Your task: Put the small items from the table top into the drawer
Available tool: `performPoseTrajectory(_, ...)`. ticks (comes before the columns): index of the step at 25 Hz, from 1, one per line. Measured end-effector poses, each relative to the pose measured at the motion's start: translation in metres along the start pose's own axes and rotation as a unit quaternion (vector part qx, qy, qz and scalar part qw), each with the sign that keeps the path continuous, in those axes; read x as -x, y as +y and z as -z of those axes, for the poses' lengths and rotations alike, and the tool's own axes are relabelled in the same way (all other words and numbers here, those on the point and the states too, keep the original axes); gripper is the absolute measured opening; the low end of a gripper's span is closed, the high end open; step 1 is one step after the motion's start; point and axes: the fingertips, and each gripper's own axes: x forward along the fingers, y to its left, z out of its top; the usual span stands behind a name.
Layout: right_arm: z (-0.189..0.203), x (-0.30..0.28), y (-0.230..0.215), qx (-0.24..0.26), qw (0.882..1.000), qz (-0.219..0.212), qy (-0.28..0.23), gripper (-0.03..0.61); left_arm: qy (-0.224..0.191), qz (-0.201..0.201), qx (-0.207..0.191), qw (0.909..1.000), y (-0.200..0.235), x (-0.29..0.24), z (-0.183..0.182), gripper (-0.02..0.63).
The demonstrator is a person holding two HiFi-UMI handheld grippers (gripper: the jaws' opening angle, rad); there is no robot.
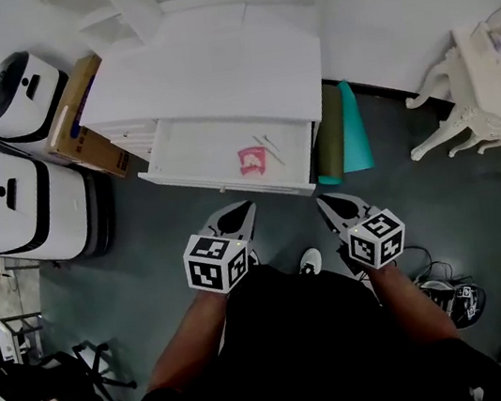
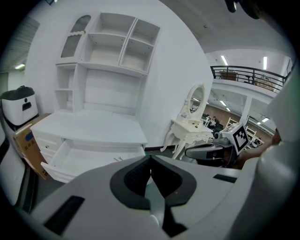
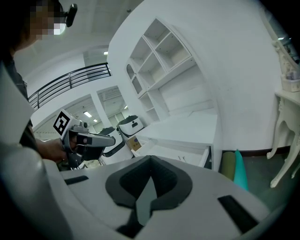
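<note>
Left gripper and right gripper: jaws pressed together, nothing held, both just short of the open drawer. Pink item and thin sticks lie inside, below the table top.

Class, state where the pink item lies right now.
Head view: the pink item lies inside the open drawer, right of its middle, beside two thin sticks.

Open drawer of white desk; pink item, thin sticks inside
</note>
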Motion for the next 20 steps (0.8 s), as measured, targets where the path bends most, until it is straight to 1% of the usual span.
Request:
performPoseTrajectory(8, -0.006, -0.013, 0.015, -0.012, 1.0, 0.024, -0.005, 0.028, 0.001, 0.025, -0.011, 0.9996, 0.019, 0.008, -0.006, 0.011)
performPoseTrajectory(16, -0.009, -0.037, 0.03, -0.021, 0.998, 0.056, -0.004, 0.028, 0.003, 0.045, -0.018, 0.9988, 0.05, 0.016, -0.01, 0.011)
performPoseTrajectory(20, -0.007, -0.044, 0.031, -0.024, 0.997, 0.072, -0.001, 0.028, 0.004, 0.061, -0.024, 0.9978, 0.055, 0.015, -0.012, 0.011)
